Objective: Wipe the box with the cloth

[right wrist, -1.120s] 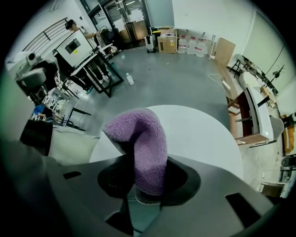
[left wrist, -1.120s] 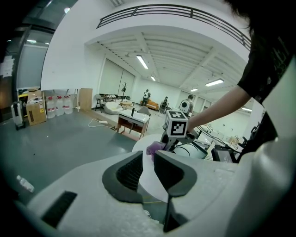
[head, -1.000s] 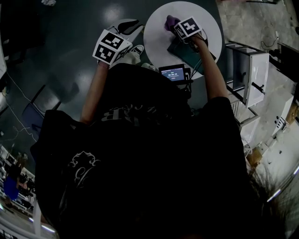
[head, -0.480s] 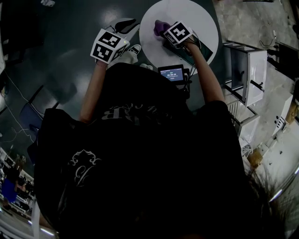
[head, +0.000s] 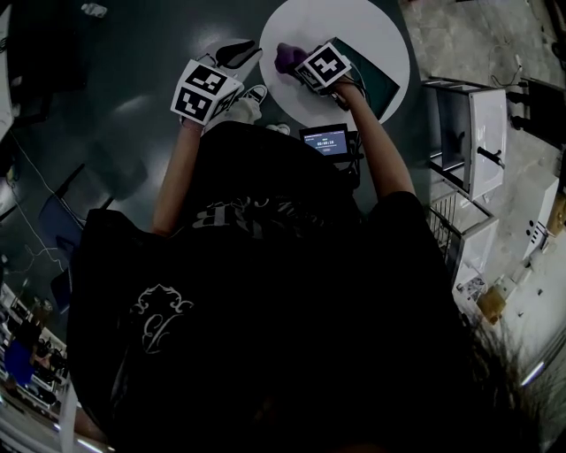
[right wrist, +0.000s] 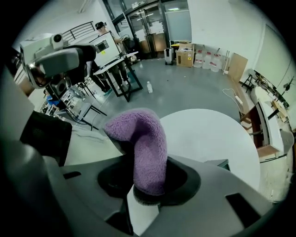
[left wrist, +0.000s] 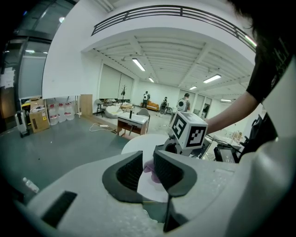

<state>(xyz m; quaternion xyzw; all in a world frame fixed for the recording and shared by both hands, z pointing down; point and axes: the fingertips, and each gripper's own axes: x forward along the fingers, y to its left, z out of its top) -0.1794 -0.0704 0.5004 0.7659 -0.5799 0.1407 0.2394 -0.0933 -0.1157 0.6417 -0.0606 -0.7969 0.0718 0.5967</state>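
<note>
A round white table point(head: 354, 26) stands in front of me. On its right half lies a flat dark green box point(head: 375, 76); one corner of the box point(right wrist: 222, 163) shows in the right gripper view. My right gripper point(head: 301, 64) hovers over the table's left part, left of the box, shut on a fluffy purple cloth point(head: 286, 57). The cloth point(right wrist: 144, 148) stands up out of the jaws and bends over. My left gripper point(head: 237, 53) hangs off the table's left edge with its jaws close together and nothing between them. In the left gripper view the cloth point(left wrist: 151, 169) shows through the thin gap.
A small device with a lit screen point(head: 325, 140) sits at the table's near edge. A white cabinet point(head: 473, 133) stands to the right and a chair point(head: 62, 217) to the left on the dark floor. Desks and distant people fill the hall.
My right gripper has carried the cloth leftward off the box to the table's left part, so the box now lies uncovered. The left gripper has barely moved.
</note>
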